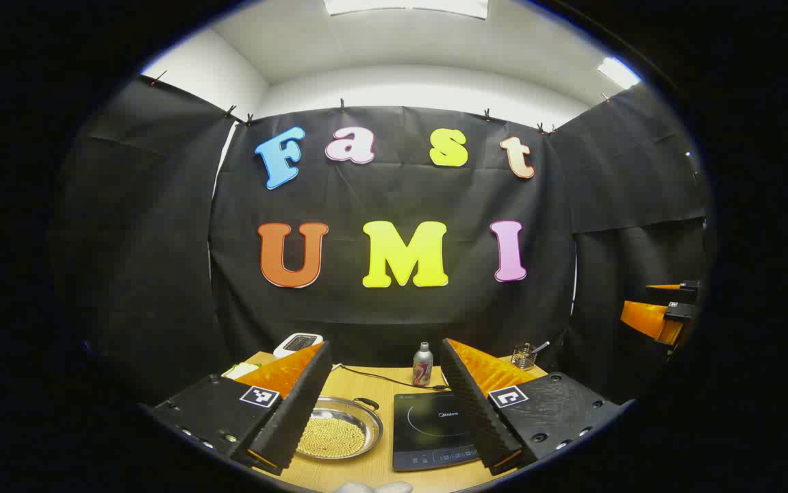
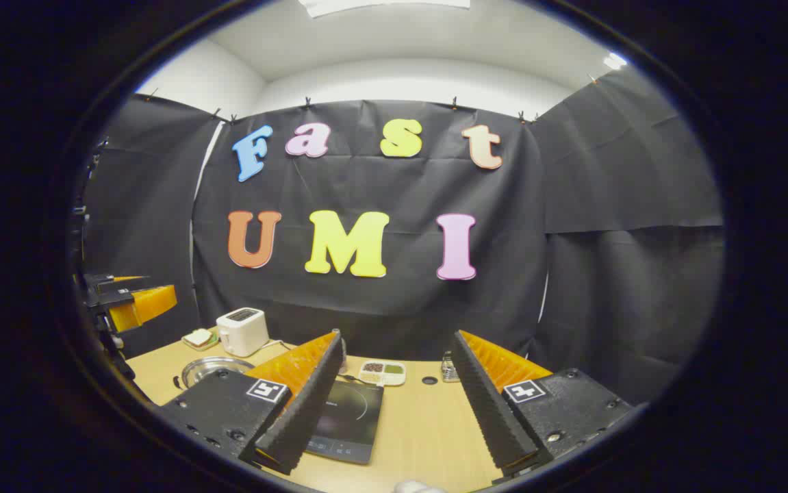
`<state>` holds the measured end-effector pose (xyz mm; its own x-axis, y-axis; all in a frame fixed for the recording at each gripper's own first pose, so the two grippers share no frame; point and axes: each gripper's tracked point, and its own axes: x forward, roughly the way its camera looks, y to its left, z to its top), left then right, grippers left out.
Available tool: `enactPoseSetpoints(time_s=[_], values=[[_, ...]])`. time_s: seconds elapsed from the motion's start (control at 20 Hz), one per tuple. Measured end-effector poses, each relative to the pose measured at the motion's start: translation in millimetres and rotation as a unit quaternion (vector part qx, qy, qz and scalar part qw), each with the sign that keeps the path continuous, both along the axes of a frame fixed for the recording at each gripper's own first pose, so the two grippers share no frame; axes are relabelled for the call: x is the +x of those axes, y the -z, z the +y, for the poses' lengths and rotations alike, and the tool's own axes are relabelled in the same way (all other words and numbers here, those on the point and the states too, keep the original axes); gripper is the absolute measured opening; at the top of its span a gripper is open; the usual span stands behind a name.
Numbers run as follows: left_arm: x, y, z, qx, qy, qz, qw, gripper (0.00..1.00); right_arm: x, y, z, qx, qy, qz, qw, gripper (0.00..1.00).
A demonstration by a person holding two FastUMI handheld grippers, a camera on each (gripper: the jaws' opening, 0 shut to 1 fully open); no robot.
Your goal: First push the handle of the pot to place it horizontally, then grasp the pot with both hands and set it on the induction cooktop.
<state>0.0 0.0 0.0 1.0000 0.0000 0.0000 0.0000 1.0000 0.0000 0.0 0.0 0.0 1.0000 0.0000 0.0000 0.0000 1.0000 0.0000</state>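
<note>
Your left tool (image 1: 385, 404) hangs above the near edge of the counter (image 1: 380, 469) with its fingers spread wide and nothing between them. Between those fingers you see the pot (image 1: 340, 431), a shallow steel pan sitting on the counter just left of the induction cooktop (image 1: 435, 430), close beside it but apart. The pot holds a layer of small yellowish grains, possibly beans; the picture is too coarse to be sure. A small loop handle (image 1: 366, 403) shows on its far rim. Behind the cooktop stand a small bottle (image 1: 422, 365) and a glass (image 1: 523, 356) with something in it, near the back edge.

Your right tool (image 2: 397, 404) is likewise wide open and holds nothing, over bare counter right of the cooktop, with free room there. A divided dish (image 2: 383, 372) holding different foods sits behind the cooktop, and a white toaster (image 2: 242, 331) stands at the far left corner.
</note>
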Motion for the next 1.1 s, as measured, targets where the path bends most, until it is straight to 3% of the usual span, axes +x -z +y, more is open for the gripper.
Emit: enactPoseSetpoints(time_s=[0.6, 0.7, 0.8, 0.9, 0.95, 1.05, 1.1], values=[[5, 16, 19, 0.010, -0.006, 0.019, 1.000, 0.94, 3, 11, 8, -0.003, 0.007, 0.015, 1.000, 0.99], [9, 28, 20, 0.012, -0.001, 0.039, 0.999, 0.68, 4, 14, 8, -0.008, 0.007, 0.020, 1.000, 0.99], [10, 51, 8, -0.004, 0.029, 0.080, 0.996, 0.40, 4, 17, 9, -0.011, 0.007, 0.025, 1.000, 0.99], [10, 72, 6, -0.018, 0.043, 0.116, 0.992, 0.24, 4, 20, 11, -0.012, 0.004, 0.031, 0.999, 0.99], [11, 83, 6, -0.023, 0.053, 0.133, 0.989, 0.00, 3, 22, 10, -0.014, 0.005, 0.033, 0.999, 0.99], [14, 116, 3, -0.027, 0.063, 0.174, 0.982, 0.05, 2, 27, 11, -0.017, 0.003, 0.040, 0.999, 0.99], [6, 132, 3, -0.029, 0.075, 0.201, 0.976, 0.00, 2, 31, 12, -0.018, 0.003, 0.045, 0.999, 0.99]])
